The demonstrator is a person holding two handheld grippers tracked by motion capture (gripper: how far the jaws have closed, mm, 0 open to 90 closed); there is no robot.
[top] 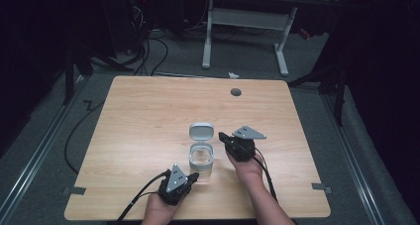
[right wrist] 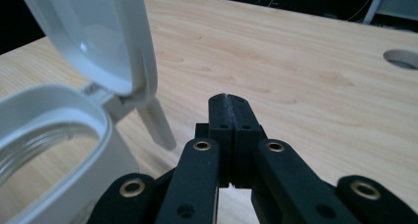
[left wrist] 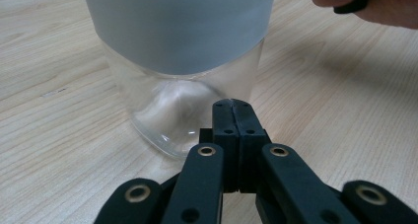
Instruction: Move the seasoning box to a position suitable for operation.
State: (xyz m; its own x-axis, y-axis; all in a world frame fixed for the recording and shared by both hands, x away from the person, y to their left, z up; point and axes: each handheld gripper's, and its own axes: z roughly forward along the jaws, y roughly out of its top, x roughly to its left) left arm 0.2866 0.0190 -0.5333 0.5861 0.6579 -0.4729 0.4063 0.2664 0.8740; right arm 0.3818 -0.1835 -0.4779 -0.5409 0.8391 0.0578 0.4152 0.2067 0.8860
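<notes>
A clear glass jar (top: pixel 201 161) with a grey-white collar stands upright near the table's front middle, its hinged lid (top: pixel 201 131) flipped open and standing up behind the mouth. My left gripper (top: pixel 193 176) is shut and empty, its tips close to the jar's base (left wrist: pixel 170 110) on the near side. My right gripper (top: pixel 222 136) is shut and empty too, just right of the jar at rim height. In the right gripper view the raised lid (right wrist: pixel 98 36) and the open rim (right wrist: pixel 64 130) are at the left of the shut jaws.
The wooden table (top: pixel 148 116) has a round cable hole (top: pixel 236 91) at the back right. Tape marks sit beside its front corners (top: pixel 74 190). Cables and a white desk frame (top: pixel 247 31) lie on the floor beyond the far edge.
</notes>
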